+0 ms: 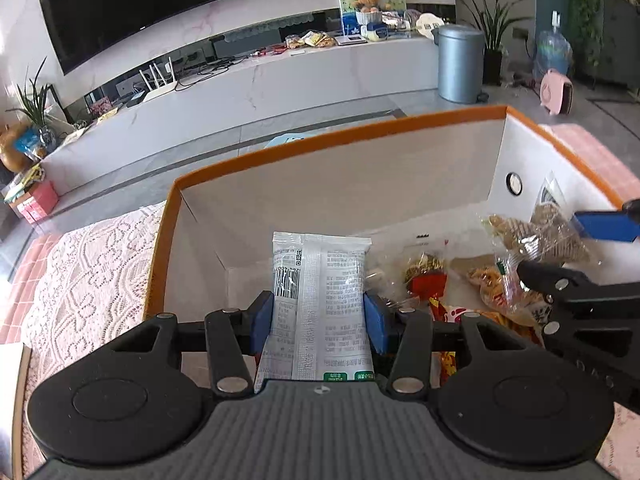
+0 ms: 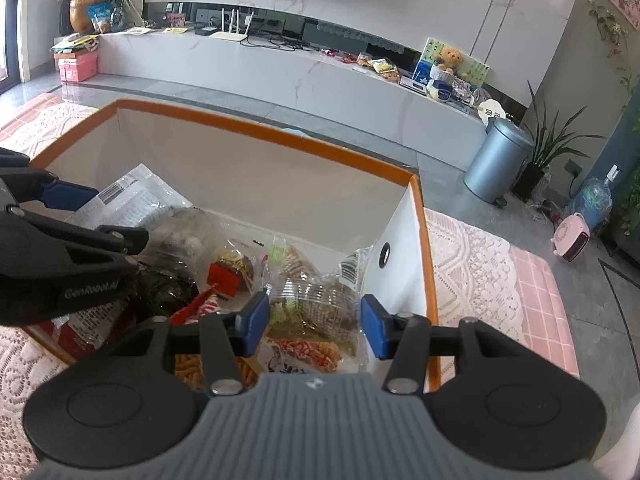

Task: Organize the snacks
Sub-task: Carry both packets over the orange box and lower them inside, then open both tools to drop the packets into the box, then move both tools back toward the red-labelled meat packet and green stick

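Note:
My left gripper is shut on a white snack packet with a barcode, held over the left part of the orange-rimmed white box. The packet also shows in the right wrist view. My right gripper hangs over the box's right side, its blue pads on either side of a clear bag of brown snacks; whether they press it I cannot tell. That bag shows in the left wrist view beside the right gripper's pad. Several snack packs lie in the box.
The box stands on a lace cloth over a pink surface. Beyond it are grey floor, a white TV bench, a grey bin, plants and a pink heater.

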Demonstrator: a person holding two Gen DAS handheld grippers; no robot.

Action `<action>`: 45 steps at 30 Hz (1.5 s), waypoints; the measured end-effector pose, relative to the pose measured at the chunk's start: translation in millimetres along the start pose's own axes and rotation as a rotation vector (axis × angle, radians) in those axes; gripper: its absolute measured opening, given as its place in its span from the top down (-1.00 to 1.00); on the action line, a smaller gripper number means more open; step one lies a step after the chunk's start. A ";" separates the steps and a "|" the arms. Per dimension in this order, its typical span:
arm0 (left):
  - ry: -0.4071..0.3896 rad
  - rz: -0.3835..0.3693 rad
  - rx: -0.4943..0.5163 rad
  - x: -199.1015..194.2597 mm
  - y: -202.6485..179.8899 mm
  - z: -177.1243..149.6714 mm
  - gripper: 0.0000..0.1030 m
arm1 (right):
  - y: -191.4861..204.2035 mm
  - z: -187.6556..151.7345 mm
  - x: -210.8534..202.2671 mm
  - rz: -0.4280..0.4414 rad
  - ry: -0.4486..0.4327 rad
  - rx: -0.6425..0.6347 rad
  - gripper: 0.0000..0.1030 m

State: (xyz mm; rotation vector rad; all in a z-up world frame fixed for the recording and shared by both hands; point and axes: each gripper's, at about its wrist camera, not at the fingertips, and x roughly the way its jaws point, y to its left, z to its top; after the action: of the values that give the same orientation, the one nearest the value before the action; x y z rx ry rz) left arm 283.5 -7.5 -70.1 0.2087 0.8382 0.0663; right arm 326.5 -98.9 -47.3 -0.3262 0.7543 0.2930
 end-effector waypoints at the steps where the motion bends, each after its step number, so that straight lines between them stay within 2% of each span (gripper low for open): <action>1: 0.003 0.007 0.011 1.2 -1.6 0.0 -0.06 | -0.3 0.6 1.4 -0.001 0.001 -0.002 0.04; 8: 0.048 0.039 0.039 3.7 -6.7 5.4 -0.11 | 0.3 0.8 2.7 -0.015 0.006 -0.015 -0.01; 15: 0.027 0.032 0.031 -3.5 -2.5 5.4 -0.30 | 0.5 -0.3 -6.5 -0.016 -0.023 -0.018 -0.08; 17: -0.001 0.038 0.035 -9.4 -2.4 6.0 -0.49 | 0.5 0.7 -10.6 -0.020 -0.036 -0.022 -0.21; 22: -0.037 0.043 0.019 -23.3 2.1 8.9 -0.62 | -1.4 2.7 -22.5 -0.030 -0.066 -0.027 -0.38; 32: -0.079 0.031 -0.049 -55.2 11.4 5.6 -0.62 | -9.7 -3.7 -52.1 -0.026 -0.092 0.007 -0.45; 39: -0.118 -0.001 -0.092 -91.0 18.2 -3.8 -0.62 | -16.2 -7.2 -87.0 0.036 -0.100 0.068 -0.57; 45: -0.133 -0.064 -0.162 -125.5 28.2 -33.2 -0.63 | -23.5 -24.0 -122.2 0.097 -0.090 0.162 -0.65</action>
State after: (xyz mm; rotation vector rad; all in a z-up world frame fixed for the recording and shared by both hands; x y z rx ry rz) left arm 175.6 7.8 5.9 0.0332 0.7030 0.0592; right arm 235.8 -146.9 27.0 -0.1224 0.7011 0.3331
